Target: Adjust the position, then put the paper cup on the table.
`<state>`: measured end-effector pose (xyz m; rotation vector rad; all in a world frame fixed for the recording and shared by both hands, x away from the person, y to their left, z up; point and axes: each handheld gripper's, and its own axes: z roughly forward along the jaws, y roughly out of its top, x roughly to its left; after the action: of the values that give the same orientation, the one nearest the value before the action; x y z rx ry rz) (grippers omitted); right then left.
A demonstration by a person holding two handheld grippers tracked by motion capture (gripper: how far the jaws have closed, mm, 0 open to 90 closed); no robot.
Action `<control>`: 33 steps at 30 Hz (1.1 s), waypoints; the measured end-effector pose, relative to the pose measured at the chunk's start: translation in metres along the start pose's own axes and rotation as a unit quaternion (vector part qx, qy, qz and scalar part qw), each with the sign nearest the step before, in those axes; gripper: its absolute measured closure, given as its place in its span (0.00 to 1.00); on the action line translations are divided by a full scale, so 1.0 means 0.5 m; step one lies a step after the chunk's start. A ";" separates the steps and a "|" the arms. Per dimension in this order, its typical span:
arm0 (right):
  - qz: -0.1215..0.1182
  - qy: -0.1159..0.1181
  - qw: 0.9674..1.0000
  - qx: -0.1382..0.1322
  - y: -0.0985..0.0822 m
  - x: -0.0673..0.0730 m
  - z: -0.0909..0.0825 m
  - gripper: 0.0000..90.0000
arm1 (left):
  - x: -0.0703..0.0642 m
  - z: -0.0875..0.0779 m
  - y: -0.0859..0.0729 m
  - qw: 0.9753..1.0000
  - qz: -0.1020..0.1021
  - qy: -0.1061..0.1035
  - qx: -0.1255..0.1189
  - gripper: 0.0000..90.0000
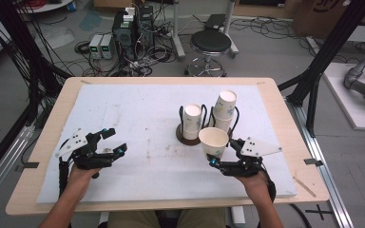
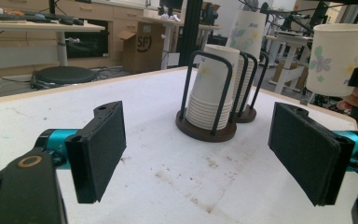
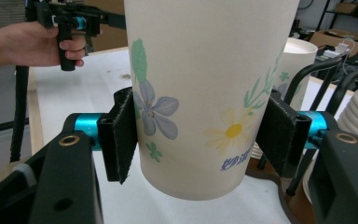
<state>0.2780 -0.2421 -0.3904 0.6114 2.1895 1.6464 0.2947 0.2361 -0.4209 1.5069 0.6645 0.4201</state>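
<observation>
A flower-printed paper cup stands upright with its mouth up, and my right gripper is shut on it, just in front of the two cup holders. In the right gripper view the pads press the sides of the cup within my right gripper, and its bottom hangs above the mat. Two wire holders on dark round bases carry upside-down cup stacks: a left stack and a taller right stack. My left gripper is open over the mat at the left; the left gripper has nothing between its jaws.
A white foam mat covers most of the wooden table. In the left gripper view the near stack, far stack and held cup stand ahead. A stool and computer gear lie beyond the far edge.
</observation>
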 end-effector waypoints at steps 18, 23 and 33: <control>0.002 -0.009 1.000 0.001 -0.004 -0.004 -0.010 0.41 | 0.004 -0.006 0.005 1.000 -0.008 0.018 0.005 0.20; 0.001 -0.009 1.000 0.002 -0.006 -0.006 -0.007 0.40 | 0.006 -0.006 0.004 1.000 -0.012 0.018 0.006 0.20; 0.001 0.009 1.000 0.008 -0.026 -0.012 0.000 0.40 | 0.007 -0.005 0.002 1.000 -0.013 0.022 0.010 0.20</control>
<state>0.2814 -0.2482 -0.4029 0.6051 2.2168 1.6423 0.2958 0.2403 -0.4203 1.5104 0.7236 0.4287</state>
